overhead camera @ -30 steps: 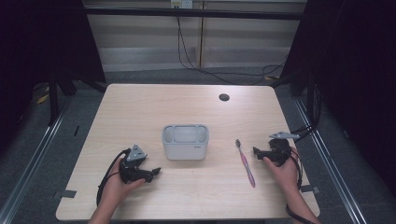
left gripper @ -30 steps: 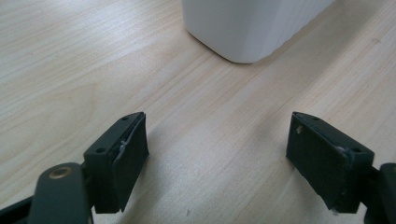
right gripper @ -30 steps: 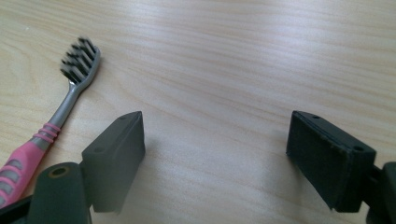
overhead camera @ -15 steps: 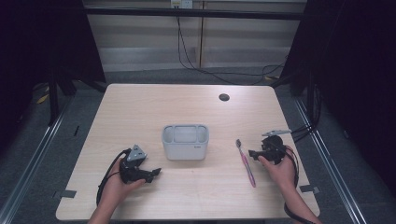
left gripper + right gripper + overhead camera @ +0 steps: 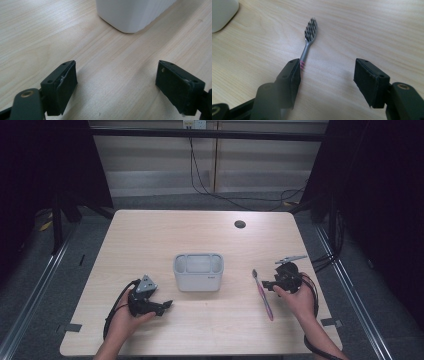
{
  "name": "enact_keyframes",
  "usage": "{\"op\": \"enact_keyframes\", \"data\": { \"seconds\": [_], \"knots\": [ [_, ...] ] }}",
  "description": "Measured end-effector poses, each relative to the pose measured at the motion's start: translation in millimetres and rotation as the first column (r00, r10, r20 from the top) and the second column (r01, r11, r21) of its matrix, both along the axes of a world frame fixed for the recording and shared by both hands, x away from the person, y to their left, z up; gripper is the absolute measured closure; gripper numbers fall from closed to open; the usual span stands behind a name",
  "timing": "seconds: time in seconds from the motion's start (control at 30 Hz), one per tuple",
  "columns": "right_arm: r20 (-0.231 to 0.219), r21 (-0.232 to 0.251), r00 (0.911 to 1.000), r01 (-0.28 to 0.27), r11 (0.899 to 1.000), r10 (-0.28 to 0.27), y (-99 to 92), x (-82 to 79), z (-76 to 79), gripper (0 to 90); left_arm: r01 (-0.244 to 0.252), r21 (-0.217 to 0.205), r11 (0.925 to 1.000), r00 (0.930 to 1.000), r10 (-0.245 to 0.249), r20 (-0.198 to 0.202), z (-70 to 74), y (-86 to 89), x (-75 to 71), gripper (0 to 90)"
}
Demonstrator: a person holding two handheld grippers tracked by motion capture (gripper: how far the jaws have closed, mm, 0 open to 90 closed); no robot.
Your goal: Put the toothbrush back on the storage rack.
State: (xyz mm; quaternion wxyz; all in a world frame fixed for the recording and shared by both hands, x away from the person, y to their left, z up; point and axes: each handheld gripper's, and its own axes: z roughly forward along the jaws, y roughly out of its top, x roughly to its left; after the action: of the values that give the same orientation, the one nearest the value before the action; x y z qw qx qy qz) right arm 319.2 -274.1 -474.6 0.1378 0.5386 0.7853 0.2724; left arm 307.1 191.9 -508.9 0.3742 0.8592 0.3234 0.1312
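Note:
A pink and grey toothbrush (image 5: 262,294) lies flat on the wooden table, right of a white compartment holder (image 5: 198,271) at mid-table. My right gripper (image 5: 268,283) hovers just right of the brush, jaws pointing left. In the right gripper view the bristle head (image 5: 311,27) lies ahead and the handle runs under the left jaw. That gripper (image 5: 327,72) is open with bare table in the gap, and its jaws have just been closing. My left gripper (image 5: 167,305) rests open at the front left. In its own view it (image 5: 116,75) faces the holder's corner (image 5: 132,12).
A dark round grommet (image 5: 240,224) sits near the table's far edge. Metal rails and dark floor flank the table (image 5: 150,235) on both sides. Cables (image 5: 312,292) trail from each gripper toward the front edge.
My right hand has shifted a little left toward the toothbrush and risen slightly. The left hand and the toothbrush have stayed where they were.

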Motion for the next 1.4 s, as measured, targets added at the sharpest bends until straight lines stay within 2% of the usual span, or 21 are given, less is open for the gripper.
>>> {"op": "enact_keyframes", "data": {
  "seconds": [0.13,0.17,0.23,0.3,0.4,0.67,0.73,0.9,1.0,1.07,1.1,1.23,1.3,1.33,1.37,1.4],
  "knots": [
    [0.008,0.006,0.9997,-0.021,1.0,0.021,2.2,-0.3,9.0,42.2,0.002,0.004,1.0,1.0,-0.002,-0.003,0.0,-0.3,0.1,15.2],
    [-0.011,0.009,0.9996,-0.026,1.0,0.026,4.3,-0.9,11.9,43.2,0.005,0.005,1.0,1.0,-0.005,-0.004,0.1,-0.4,0.3,15.0],
    [-0.019,0.004,0.9995,-0.026,1.0,0.026,5.4,-1.4,13.6,44.3,0.004,0.0,1.0,0.9999,-0.004,-0.009,-0.2,-0.8,0.2,14.9],
    [-0.046,0.017,0.9989,-0.007,1.0,0.008,9.8,-2.8,16.4,46.7,0.007,0.005,1.0,1.0,-0.007,-0.007,0.0,-1.0,0.6,14.4],
    [-0.081,0.003,0.9967,0.005,1.0,-0.005,12.8,-2.6,16.3,49.0,0.008,0.001,1.0,0.9999,-0.008,-0.011,-0.2,-1.7,0.8,13.7],
    [-0.103,0.027,0.9947,-0.001,1.0,0.004,20.1,0.6,11.9,51.0,0.011,0.008,0.9999,0.9999,-0.011,-0.008,-0.1,-2.9,1.6,12.4],
    [-0.123,0.024,0.9924,-0.004,1.0,0.007,24.3,3.1,9.7,54.2,0.011,0.008,0.9999,0.9999,-0.011,-0.008,-0.2,-3.1,1.7,12.4],
    [-0.155,-0.026,0.9878,-0.014,1.0,0.01,32.5,5.6,5.9,59.8,0.008,0.01,0.9999,0.9999,-0.008,-0.008,-0.3,-4.1,2.1,11.8],
    [-0.156,-0.029,0.9877,-0.008,1.0,0.004,35.0,7.9,4.6,61.1,0.008,0.01,0.9999,0.9999,-0.008,-0.008,-0.2,-4.1,2.0,11.8],
    [-0.171,-0.044,0.9853,-0.002,0.999,-0.006,36.7,9.6,4.3,62.9,0.008,0.01,0.9999,0.9999,-0.008,-0.008,-0.3,-4.1,2.0,11.8],
    [-0.198,-0.054,0.98,0.009,0.998,-0.02,38.7,10.9,3.3,63.7,0.008,0.01,0.9999,0.9999,-0.008,-0.008,-0.3,-4.1,2.0,11.8],
    [-0.212,-0.069,0.9772,0.004,0.998,-0.018,40.7,12.7,-0.2,64.4,0.013,0.009,0.9999,0.9999,-0.013,-0.007,-0.4,-4.4,2.6,11.6],
    [-0.21,-0.099,0.9774,0.005,0.995,-0.025,43.8,12.6,-1.0,68.3,0.02,0.014,0.9997,0.9998,-0.02,-0.008,-0.3,-4.9,3.8,10.9],
    [-0.21,-0.099,0.9774,0.005,0.995,-0.025,43.8,12.6,-1.0,68.3,0.018,0.012,0.9998,0.9998,-0.018,-0.007,-0.4,-5.2,4.1,10.9],
    [-0.206,-0.127,0.9783,0.001,0.992,-0.027,45.1,12.4,-0.8,74.5,0.021,0.016,0.9997,0.9998,-0.021,-0.006,-0.3,-5.5,4.6,10.8],
    [-0.206,-0.127,0.9783,0.001,0.992,-0.027,45.1,12.4,-0.8,74.5,0.021,0.016,0.9997,0.9998,-0.021,-0.006,-0.3,-5.5,4.6,10.8]
  ]
}}
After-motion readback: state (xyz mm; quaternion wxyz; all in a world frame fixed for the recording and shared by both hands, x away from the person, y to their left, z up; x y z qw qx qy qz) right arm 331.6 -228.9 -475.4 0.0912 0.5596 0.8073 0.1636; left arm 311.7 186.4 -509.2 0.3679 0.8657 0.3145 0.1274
